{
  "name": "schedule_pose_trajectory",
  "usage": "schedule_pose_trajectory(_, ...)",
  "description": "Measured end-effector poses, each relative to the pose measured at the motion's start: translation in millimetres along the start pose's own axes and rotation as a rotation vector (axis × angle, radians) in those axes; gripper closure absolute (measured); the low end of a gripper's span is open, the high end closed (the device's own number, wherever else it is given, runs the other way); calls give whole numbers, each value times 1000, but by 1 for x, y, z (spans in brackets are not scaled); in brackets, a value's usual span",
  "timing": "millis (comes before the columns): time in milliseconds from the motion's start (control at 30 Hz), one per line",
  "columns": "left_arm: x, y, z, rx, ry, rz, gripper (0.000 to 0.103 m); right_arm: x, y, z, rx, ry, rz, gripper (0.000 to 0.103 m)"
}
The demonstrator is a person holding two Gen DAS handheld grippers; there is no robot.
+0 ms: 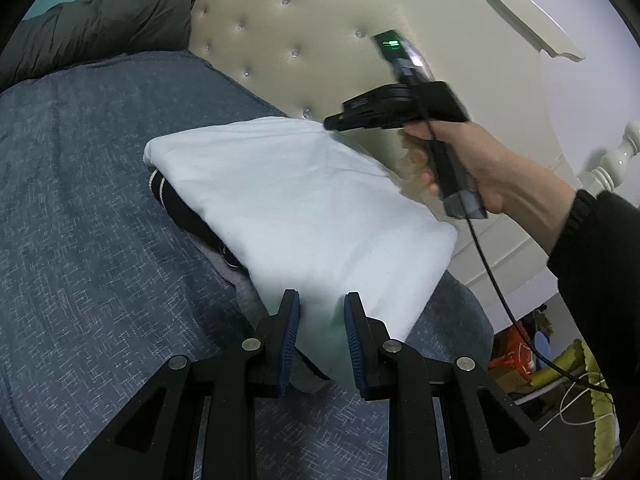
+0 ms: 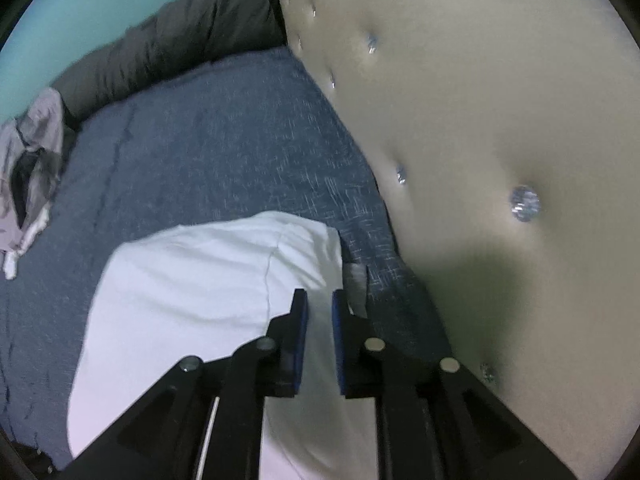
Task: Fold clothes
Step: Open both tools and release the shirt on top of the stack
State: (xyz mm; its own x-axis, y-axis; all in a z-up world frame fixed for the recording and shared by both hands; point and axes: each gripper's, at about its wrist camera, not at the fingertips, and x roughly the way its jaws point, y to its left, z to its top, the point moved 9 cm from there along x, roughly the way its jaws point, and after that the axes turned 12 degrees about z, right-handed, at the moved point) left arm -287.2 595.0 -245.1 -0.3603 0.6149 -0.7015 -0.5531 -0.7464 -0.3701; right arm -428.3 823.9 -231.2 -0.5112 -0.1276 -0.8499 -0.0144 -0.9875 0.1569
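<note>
A folded white garment (image 1: 304, 208) lies on top of darker folded clothes (image 1: 188, 216) on the blue-grey bed cover (image 1: 88, 240). My left gripper (image 1: 321, 298) is at the garment's near corner, and the cloth fills the gap between its blue pads, so it is shut on that corner. A hand holds my right gripper (image 1: 330, 123) at the far corner, next to the headboard. In the right wrist view the right gripper (image 2: 320, 295) has its jaws nearly together over the white garment (image 2: 192, 280). Cloth shows in the slim gap, but I cannot tell whether it is pinched.
A cream tufted headboard (image 2: 480, 120) rises close on the right. A dark padded quilt (image 1: 100, 28) lies along the far side of the bed. A pale grey garment (image 2: 28, 160) lies loose at the left. Past the bed's edge, clutter and cables (image 1: 560, 368) sit on the floor.
</note>
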Motion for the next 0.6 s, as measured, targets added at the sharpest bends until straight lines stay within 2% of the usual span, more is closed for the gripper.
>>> schedule_pose_trajectory(67,0,0,0,-3,0,3,78,-13,3,-3,-8,-35,39,91)
schedule_pose_trajectory(133,0,-1,0,-2,-2,8,78,-13,6,-13,-23,-9,74,91)
schedule_pose_trajectory(233,1,-1,0,-4,0,17,78,-5,-3,-33,-58,67,10,91)
schedule_pose_trajectory(333,1,-1,0,-2,3,27,78,-13,-19,-41,-5,56,-20,91)
schedule_pose_trajectory(433,0,-1,0,-4,9,34,78,-32,-16,-43,0,8,15,91)
schedule_pose_trajectory(533,-1,-1,1,-10,11,43,78,-47,2,-49,-20,-27,93,91)
schedule_pose_trajectory(600,-3,-2,2,-9,10,50,78,-52,10,-59,-37,-30,116,91)
